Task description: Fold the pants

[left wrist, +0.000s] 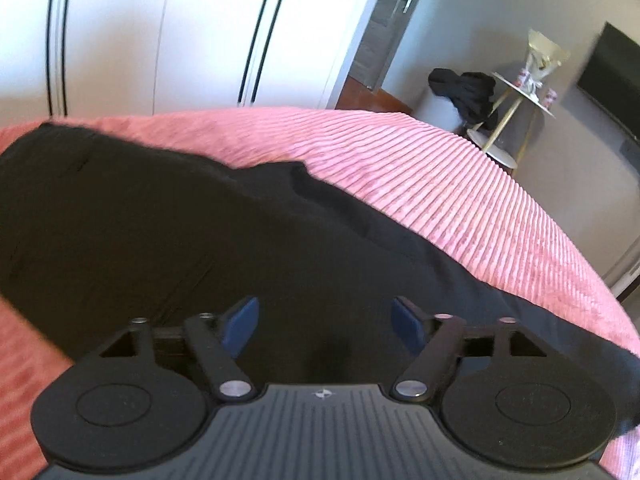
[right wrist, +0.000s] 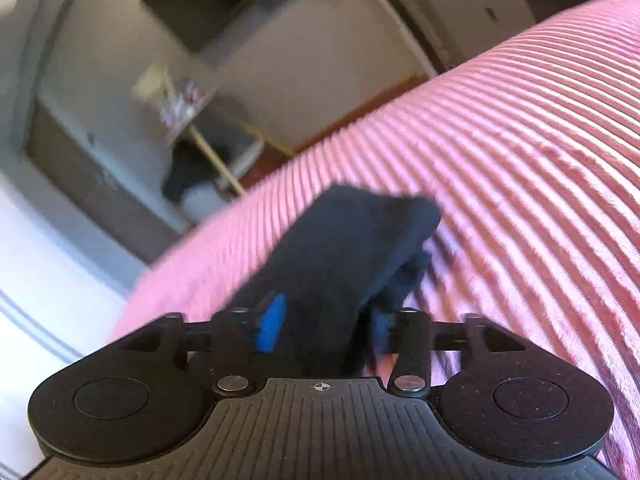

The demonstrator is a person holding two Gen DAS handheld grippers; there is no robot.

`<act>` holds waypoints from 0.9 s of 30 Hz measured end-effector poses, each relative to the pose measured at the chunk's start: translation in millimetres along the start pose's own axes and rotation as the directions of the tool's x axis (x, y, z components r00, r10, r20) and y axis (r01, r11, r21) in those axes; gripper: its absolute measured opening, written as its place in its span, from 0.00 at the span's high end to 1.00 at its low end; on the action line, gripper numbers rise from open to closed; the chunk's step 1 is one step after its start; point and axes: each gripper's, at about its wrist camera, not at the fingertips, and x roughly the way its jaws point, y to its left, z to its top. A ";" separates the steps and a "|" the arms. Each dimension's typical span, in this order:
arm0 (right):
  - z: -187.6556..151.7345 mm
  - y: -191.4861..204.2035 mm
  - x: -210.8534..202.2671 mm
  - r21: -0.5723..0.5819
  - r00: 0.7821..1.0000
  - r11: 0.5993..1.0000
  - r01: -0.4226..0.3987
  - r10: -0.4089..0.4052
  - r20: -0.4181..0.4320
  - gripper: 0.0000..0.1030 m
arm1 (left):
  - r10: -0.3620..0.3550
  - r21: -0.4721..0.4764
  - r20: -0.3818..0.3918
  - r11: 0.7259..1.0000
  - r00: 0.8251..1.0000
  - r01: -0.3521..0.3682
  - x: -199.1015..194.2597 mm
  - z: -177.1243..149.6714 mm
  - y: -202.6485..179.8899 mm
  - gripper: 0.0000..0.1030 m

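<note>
Black pants lie spread on a pink ribbed bedspread. My left gripper is open just above the dark cloth, its blue pads apart with nothing between them. In the right wrist view, my right gripper is shut on a bunched end of the black pants, which sticks up out of the jaws above the pink bedspread. That view is blurred by motion.
White wardrobe doors stand behind the bed. A round side table with a vase and a dark garment draped beside it stands at the right, next to a wall-mounted dark screen. The same table shows blurred in the right wrist view.
</note>
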 end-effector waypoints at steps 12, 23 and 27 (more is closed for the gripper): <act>13.1 27.4 25.1 -0.175 0.999 0.985 -0.003 0.009 0.033 0.82 | 0.039 0.140 0.023 0.989 0.999 -0.042 95.1 55.9 -41.6 0.21; -1.3 -23.8 -9.5 -0.067 0.997 0.995 0.078 -0.079 -0.018 0.29 | 0.328 0.337 0.082 0.880 0.941 -0.336 149.8 45.5 -44.6 0.04; -1.2 -35.8 0.9 -0.017 0.995 0.999 0.029 -0.030 -0.091 0.29 | 0.289 0.255 0.026 0.924 0.957 -0.286 121.1 45.1 -44.0 0.08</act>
